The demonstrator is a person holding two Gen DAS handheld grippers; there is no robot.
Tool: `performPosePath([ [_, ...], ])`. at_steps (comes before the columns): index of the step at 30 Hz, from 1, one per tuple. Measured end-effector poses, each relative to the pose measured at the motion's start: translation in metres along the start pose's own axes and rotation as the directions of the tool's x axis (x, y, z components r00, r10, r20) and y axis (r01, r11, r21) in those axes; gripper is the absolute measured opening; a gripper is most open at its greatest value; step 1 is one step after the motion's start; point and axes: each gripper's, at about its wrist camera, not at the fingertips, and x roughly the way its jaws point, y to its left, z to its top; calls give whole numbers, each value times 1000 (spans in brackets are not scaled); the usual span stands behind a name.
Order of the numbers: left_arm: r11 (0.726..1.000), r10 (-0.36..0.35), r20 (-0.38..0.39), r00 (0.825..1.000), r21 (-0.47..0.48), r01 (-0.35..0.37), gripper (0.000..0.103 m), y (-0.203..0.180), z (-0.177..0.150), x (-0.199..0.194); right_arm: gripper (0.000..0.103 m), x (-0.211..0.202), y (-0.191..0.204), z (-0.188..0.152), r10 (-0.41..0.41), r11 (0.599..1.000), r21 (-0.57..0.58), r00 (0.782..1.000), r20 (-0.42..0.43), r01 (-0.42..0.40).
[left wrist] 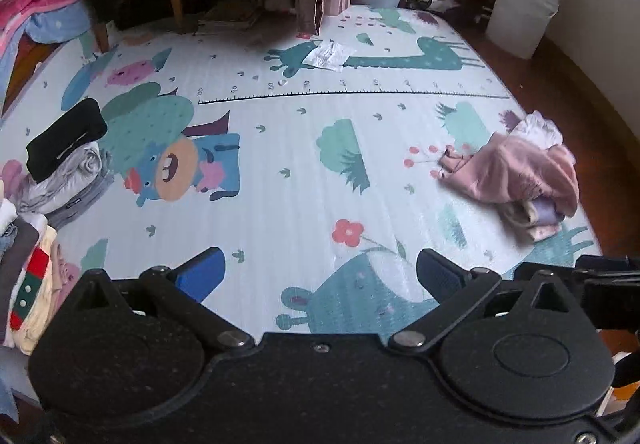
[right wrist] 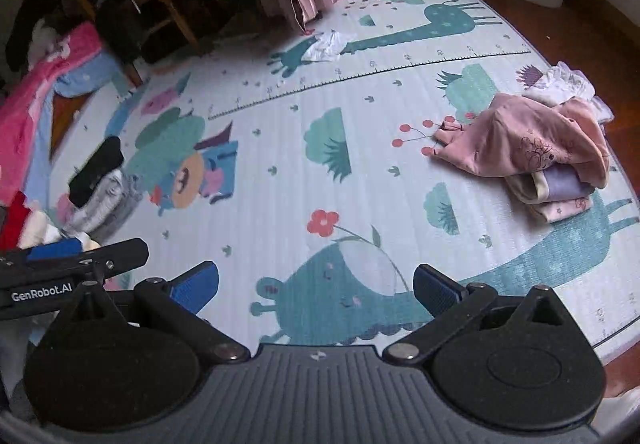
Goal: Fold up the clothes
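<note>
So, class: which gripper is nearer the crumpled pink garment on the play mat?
Right, though only slightly. The right gripper has the pink garment ahead to its right; the left gripper sits beyond it, farther left.

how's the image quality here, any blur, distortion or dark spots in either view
Left wrist view: strong fisheye bending of the play mat, dark corners, and the pink garment smeared at its right edge. Right wrist view: same bowing, dim shadowed upper left around the wooden chair, but the pink garment looks sharper, its printed drawing legible.
</note>
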Motion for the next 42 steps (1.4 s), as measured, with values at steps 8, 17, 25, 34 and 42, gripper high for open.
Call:
performPosePath([
  [8, 999, 13, 44, 999, 45, -15, 103, -7, -11, -7, 103, -7, 8, 2, -44, 999, -23, 999, 13, 44],
  [17, 999, 31, 27, 999, 11, -31, 103, 5, -13, -5, 103, -9, 20, 4, -27, 998, -53, 999, 18, 28],
  [25, 999, 40, -7, 999, -13, -41, 103, 5, -16, 1, 103, -1, 20, 0, -45, 996, -72, 999, -5, 45],
  [34, 999, 41, -5, 999, 1, -41, 103, 11, -19, 1, 103, 5, 21, -6, -47, 997, -68, 998, -34, 45],
  [42, 999, 43, -3, 999, 9, -43, 103, 15, -21, -1, 103, 5, 22, -6, -47, 997, -69, 999, -27, 45],
])
